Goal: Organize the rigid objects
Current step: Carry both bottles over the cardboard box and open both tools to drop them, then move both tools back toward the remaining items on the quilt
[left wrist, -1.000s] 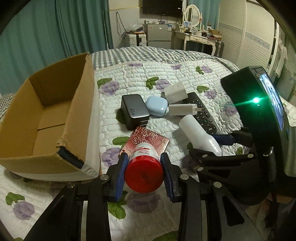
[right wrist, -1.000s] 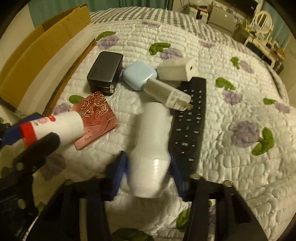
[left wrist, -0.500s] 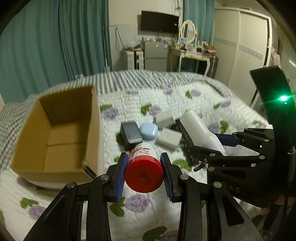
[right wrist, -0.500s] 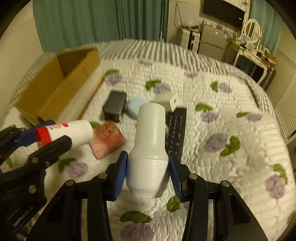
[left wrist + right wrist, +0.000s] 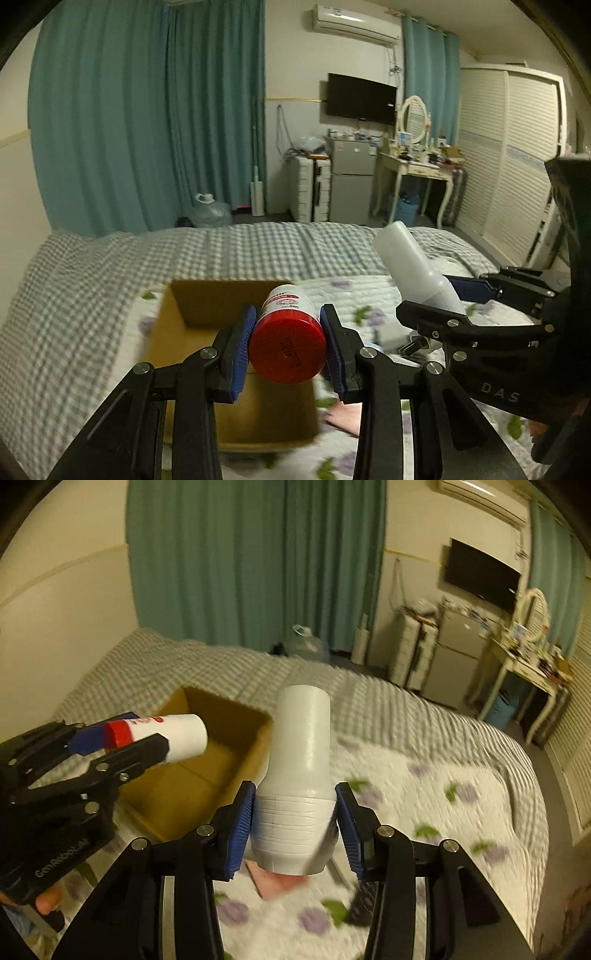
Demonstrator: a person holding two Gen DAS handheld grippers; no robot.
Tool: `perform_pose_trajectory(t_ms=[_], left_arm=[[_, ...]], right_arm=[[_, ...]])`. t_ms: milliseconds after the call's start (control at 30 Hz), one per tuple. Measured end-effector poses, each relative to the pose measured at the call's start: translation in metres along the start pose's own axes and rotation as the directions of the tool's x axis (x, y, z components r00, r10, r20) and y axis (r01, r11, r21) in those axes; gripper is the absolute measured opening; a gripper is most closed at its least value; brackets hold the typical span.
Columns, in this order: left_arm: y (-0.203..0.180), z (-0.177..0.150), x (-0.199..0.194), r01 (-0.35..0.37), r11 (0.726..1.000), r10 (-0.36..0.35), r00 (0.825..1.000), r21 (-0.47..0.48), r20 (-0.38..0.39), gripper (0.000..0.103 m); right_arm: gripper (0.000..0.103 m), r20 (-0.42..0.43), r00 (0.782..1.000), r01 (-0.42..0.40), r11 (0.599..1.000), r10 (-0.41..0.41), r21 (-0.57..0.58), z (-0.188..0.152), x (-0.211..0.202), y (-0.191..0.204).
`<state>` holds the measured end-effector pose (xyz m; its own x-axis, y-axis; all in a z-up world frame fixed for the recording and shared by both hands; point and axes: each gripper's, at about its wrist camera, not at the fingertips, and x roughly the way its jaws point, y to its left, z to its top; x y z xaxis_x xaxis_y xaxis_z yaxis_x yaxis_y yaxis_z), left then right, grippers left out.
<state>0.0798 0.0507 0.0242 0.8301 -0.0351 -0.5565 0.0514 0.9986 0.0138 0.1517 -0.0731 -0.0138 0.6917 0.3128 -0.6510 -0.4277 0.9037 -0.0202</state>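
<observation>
My left gripper [image 5: 288, 349] is shut on a white bottle with a red cap [image 5: 287, 350], held in the air over the open cardboard box [image 5: 207, 306] on the bed. My right gripper [image 5: 295, 825] is shut on a plain white bottle [image 5: 301, 760], held in the air to the right of the box [image 5: 207, 760]. In the right wrist view the red-capped bottle [image 5: 166, 736] and left gripper [image 5: 122, 753] hang above the box's near end. In the left wrist view the white bottle [image 5: 413, 269] and right gripper [image 5: 465, 299] sit at right.
On the quilt [image 5: 424, 797] below lie a pink card [image 5: 280, 882], a black remote [image 5: 364, 901] and a white charger [image 5: 395, 334], partly hidden. A checked blanket [image 5: 110, 280] covers the bed's far side. Curtains, a fridge and a dressing table stand behind.
Both grippers have lifted their bottles off the quilt and tilted up. They have moved left toward the box, which now lies under the left gripper.
</observation>
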Motion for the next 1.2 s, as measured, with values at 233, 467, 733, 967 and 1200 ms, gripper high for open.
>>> perform_pose_trajectory(t_ms=[233, 467, 733, 967, 1200], left_arm=[[0.041, -0.009, 0.036, -0.063, 0.998, 0.062, 0.996, -0.005, -0.067, 0.036], [0.068, -0.029, 0.081, -0.071, 0.997, 0.07, 0.987, -0.007, -0.146, 0.036], [0.069, -0.048, 0.109, -0.05, 0.999, 0.052, 0.978, 0.014, -0.204, 0.036], [0.074, -0.053, 0.115, -0.043, 0.999, 0.039, 0.972, -0.012, -0.233, 0.039], [0.058, -0.038, 0.088, -0.061, 0.998, 0.054, 0.982, -0.031, -0.183, 0.061]], right_arm=[[0.044, -0.023, 0.996, -0.082, 0.995, 0.081, -0.057, 0.035, 0.054, 0.045], [0.044, -0.106, 0.987, -0.128, 0.991, 0.123, -0.04, 0.03, 0.118, 0.052], [0.044, -0.167, 0.975, -0.157, 0.987, 0.15, -0.027, 0.025, 0.166, 0.053], [0.044, -0.184, 0.965, -0.192, 0.981, 0.189, 0.002, 0.023, 0.177, 0.055], [0.07, -0.086, 0.981, -0.171, 0.985, 0.172, 0.01, 0.033, 0.126, 0.03]])
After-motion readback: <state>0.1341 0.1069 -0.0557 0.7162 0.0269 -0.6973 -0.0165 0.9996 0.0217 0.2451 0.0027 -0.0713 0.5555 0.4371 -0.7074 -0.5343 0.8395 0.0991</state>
